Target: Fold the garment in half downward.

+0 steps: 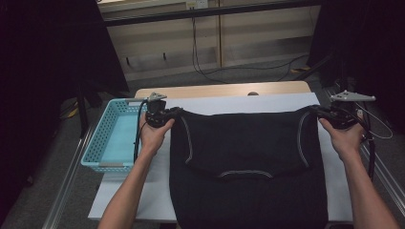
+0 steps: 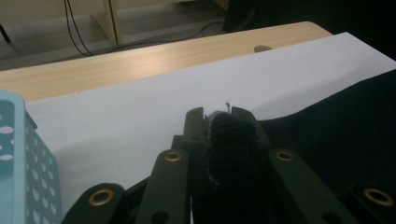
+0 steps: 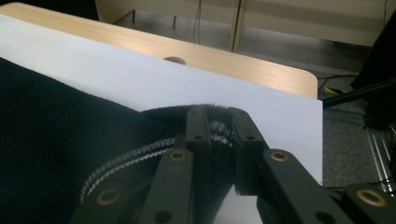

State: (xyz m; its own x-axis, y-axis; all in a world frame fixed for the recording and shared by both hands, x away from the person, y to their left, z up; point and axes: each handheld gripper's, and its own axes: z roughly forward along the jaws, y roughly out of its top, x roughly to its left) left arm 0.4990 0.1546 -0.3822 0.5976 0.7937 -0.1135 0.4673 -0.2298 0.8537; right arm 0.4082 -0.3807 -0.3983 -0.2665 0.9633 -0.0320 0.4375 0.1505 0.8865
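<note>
Garment: black top (image 1: 248,162) is lying on the white sheet (image 1: 229,104), far corners being held up.
Left gripper (image 1: 175,112): jaws are clamping a bunched corner.
Right gripper (image 1: 316,110): jaws are pinching the opposite corner at its striped seam (image 3: 140,158).
Risk, slip: bunched cloth may be creeping out if pulled unevenly.
Risk, skew: one hand leading would be folding it crooked.
Risk, snag: blue basket (image 1: 112,138) is sitting just beside the left hand (image 1: 155,136).

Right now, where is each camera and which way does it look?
High view: above the person's side, looking forward and down at the table; both forearms show.
Left gripper view: on the left claw, looking along its jaws, shut on black cloth.
Right gripper view: on the right claw, likewise.
All three share the cloth.
</note>
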